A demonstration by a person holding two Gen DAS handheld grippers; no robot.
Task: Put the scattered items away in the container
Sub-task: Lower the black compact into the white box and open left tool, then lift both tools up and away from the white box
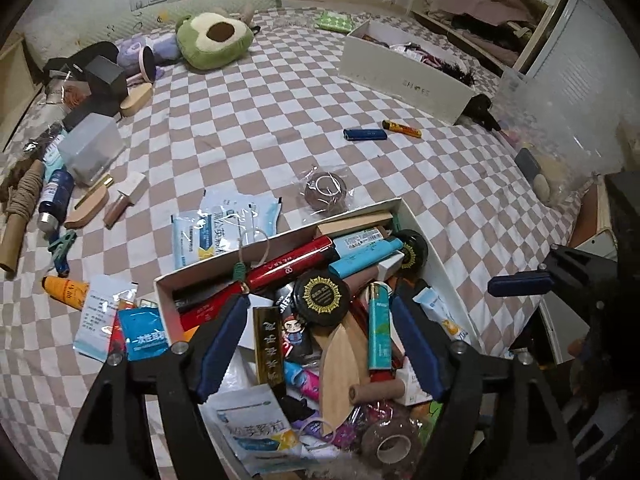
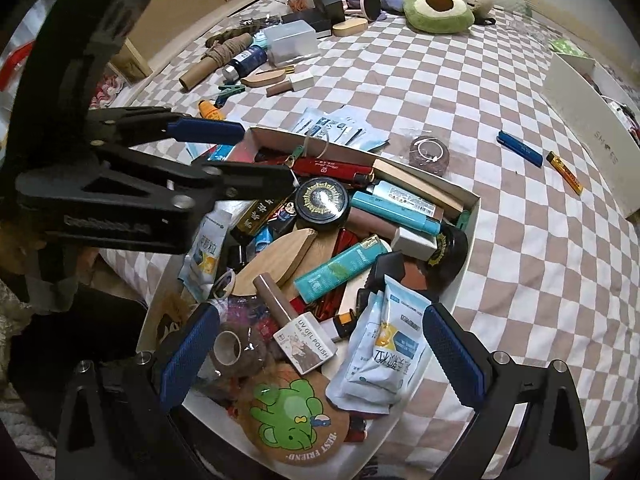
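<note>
A bed (image 1: pixel 280 92) under a brown-and-white checked sheet carries a crammed white box (image 1: pixel 436 264), a blue lighter (image 1: pixel 365 134) beside a yellow one (image 1: pixel 401 128), a wrapped tape roll (image 1: pixel 326 191), sachets (image 1: pixel 224 224), an avocado plush (image 1: pixel 214 38) and a long white box (image 1: pixel 400 80).

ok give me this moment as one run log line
left gripper: open, empty, over crammed white cardboard box | right gripper: open, empty, over same box | loose on checkered bedsheet: dark blue lighter, yellow lighter

- The black left gripper with blue-padded fingers (image 1: pixel 320 344) points steeply down, jaws spread wide, nothing pressed between the pads.
- The matching black right gripper (image 2: pixel 320 352) likewise tilts down, jaws wide apart, gripping nothing.
</note>
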